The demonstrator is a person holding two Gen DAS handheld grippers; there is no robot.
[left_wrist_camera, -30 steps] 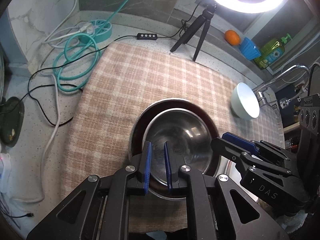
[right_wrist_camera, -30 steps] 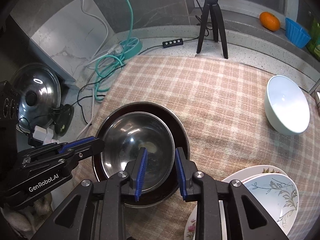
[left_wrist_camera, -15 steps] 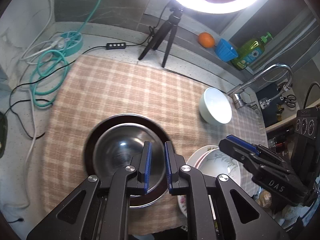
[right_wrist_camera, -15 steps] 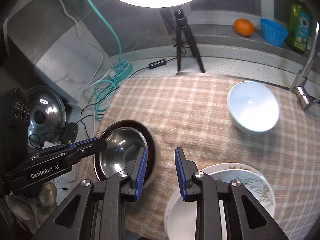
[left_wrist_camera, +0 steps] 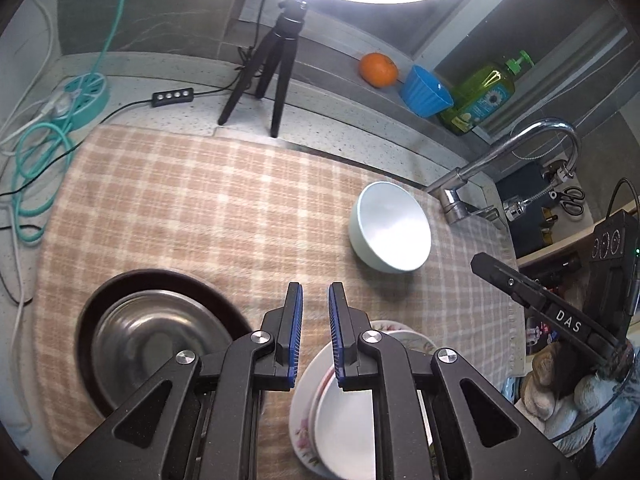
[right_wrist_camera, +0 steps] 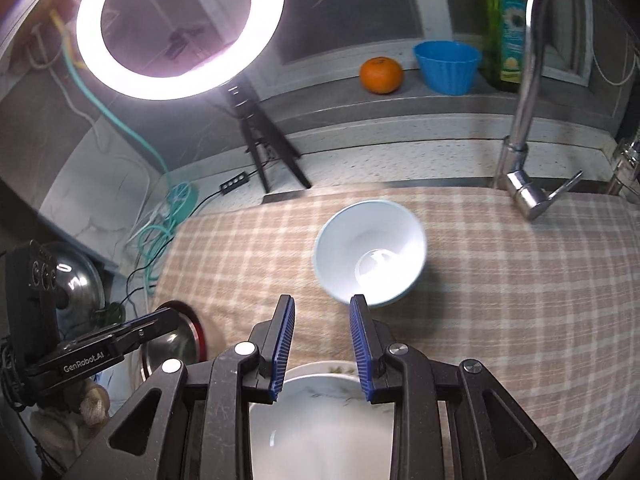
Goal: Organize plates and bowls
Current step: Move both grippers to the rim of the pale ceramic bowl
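Steel bowl (left_wrist_camera: 156,344) sits nested in a dark plate (left_wrist_camera: 224,312) at the cloth's (left_wrist_camera: 200,208) left. White bowl (right_wrist_camera: 370,254) stands apart, upright. Floral plates (left_wrist_camera: 340,420) stacked nearest. Left gripper (left_wrist_camera: 315,300) nearly closed, empty; right gripper (right_wrist_camera: 322,314) parted, empty.

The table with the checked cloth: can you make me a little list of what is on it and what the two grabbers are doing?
cloth: checked cloth covers the counter
metal bowl: metal bowl sits inside a dark plate, near left
white bowl: white bowl stands alone near the tap
plates: flowered plates, stacked, at the near edge
ledge: orange, blue cup, soap bottle
left gripper: left gripper nearly shut, holds nothing
right gripper: right gripper slightly open, holds nothing, above the plates
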